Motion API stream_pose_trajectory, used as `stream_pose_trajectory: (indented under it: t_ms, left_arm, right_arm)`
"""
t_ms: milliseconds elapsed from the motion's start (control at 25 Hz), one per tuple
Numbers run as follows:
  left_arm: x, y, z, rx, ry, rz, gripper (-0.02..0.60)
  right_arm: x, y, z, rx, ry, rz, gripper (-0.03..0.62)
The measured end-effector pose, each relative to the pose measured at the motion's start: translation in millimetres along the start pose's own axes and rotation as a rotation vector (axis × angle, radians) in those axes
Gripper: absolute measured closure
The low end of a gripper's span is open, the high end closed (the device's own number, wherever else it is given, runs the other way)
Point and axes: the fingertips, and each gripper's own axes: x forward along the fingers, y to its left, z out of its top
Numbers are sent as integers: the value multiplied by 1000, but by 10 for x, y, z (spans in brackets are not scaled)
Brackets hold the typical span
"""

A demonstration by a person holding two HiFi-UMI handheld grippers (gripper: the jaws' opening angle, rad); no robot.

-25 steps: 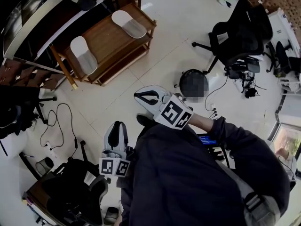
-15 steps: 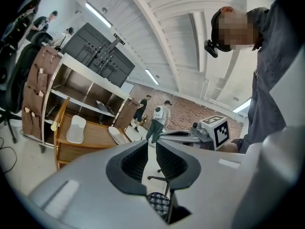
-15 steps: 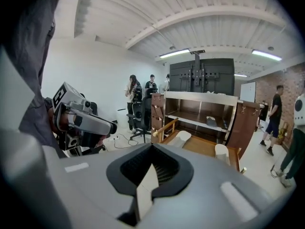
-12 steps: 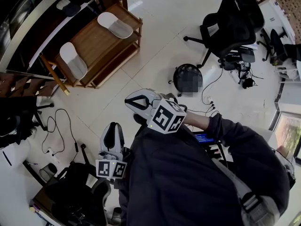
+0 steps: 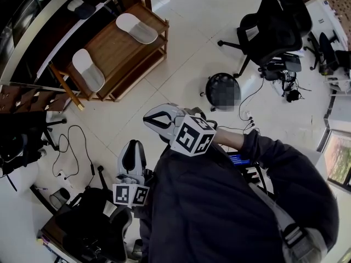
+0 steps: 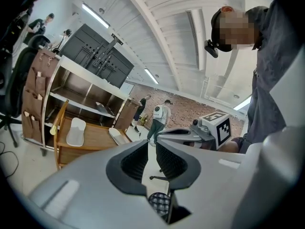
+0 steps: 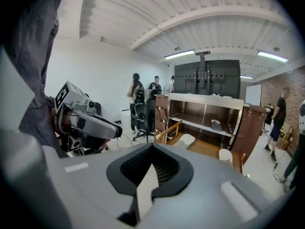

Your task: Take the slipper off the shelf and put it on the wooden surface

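Claws first: I hold two of them, both low in front of my chest. My right gripper (image 7: 151,168) is fully closed, its ribbed pads pressed flat together with nothing between them. My left gripper (image 6: 151,149) has its pads a narrow gap apart, and I see only floor through that gap, so it carries nothing either.

Seen from my head, two pale slippers lie on the wooden surface (image 5: 116,47), which is the top of a low wooden rack on the white tile floor (image 5: 186,53). They are well apart from both claws. The near slipper (image 5: 89,70) lies by the left end of the top. The far slipper (image 5: 136,28) lies by the right end, close to the corner post. Both are light grey-white with long oval soles, rounded at toe and heel, and lie flat with the footbed up. They are well apart from each other and roughly parallel.

Behind the rack stands the shelf (image 7: 209,98), steel-framed with a dark inside. One pale slipper-like shape (image 5: 74,4) lies on its board, just beside one dark shape (image 5: 88,10). Both are too small for me to tell more.

Counted: two claws, two slippers on the wood, two shapes on the shelf.
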Motion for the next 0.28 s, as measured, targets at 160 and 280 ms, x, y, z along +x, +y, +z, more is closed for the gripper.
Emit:
stream_pose_trajectory:
  t_ms: [160, 280]
  left_arm:
    - [36, -25, -3, -1, 1, 3, 515]
    - [64, -44, -11, 1, 2, 3, 515]
  right_arm:
    - [-17, -42, -4, -1, 1, 6, 594]
    - [-31, -66, -21, 0, 3, 10, 594]
